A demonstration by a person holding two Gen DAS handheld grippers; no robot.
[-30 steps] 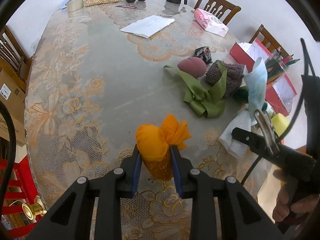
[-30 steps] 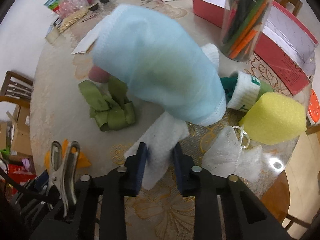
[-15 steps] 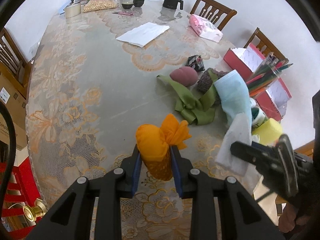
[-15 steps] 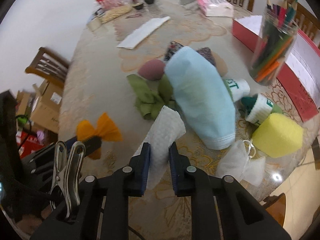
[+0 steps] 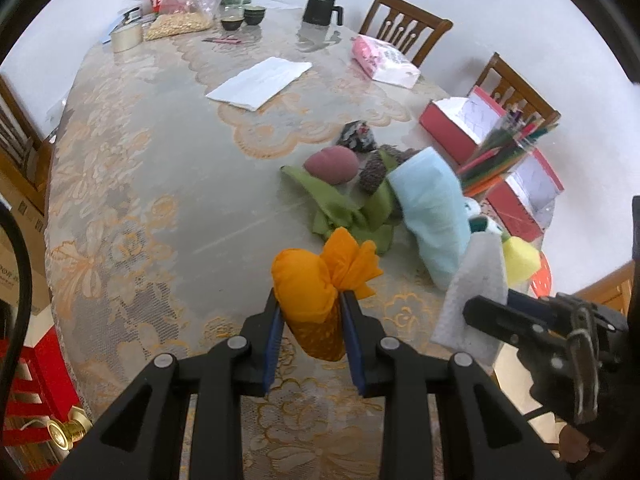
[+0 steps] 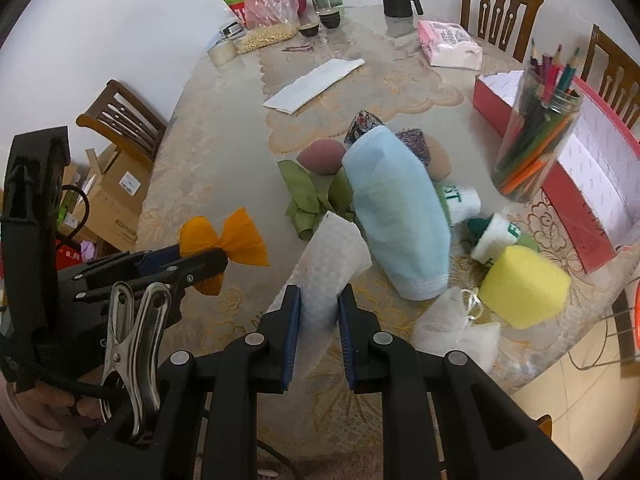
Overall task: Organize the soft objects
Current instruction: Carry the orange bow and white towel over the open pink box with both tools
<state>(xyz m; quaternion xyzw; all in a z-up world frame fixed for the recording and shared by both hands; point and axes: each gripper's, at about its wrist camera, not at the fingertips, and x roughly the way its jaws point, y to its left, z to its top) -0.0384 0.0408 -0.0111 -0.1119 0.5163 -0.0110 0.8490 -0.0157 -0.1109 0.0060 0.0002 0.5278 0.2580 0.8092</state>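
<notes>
My left gripper (image 5: 310, 308) is shut on an orange cloth pouch (image 5: 310, 284), held above the lace-covered table (image 5: 140, 184); the right wrist view shows the same orange cloth pouch (image 6: 236, 236) at the left. My right gripper (image 6: 318, 312) is shut on a white quilted cloth (image 6: 328, 268), lifted off the table; in the left wrist view this white quilted cloth (image 5: 476, 292) hangs at the right. A pale blue cloth (image 6: 396, 216) lies on the pile behind it, over a green cloth (image 6: 308, 196), a mauve sponge egg (image 6: 322, 152) and knitted pieces.
A yellow sponge block (image 6: 524, 292), a white mesh pouch (image 6: 456, 328) and rolled socks (image 6: 496, 236) sit near the table's right edge. A jar of pencils (image 6: 536, 136) and a red box (image 6: 592, 176) stand behind. Paper (image 5: 260, 82), a black mug (image 5: 320, 10) and chairs lie farther back.
Both grippers rose from the table with their cloths. The white cloth came up off the tabletop in the right gripper, and the blue cloth now lies lower and farther away on the pile.
</notes>
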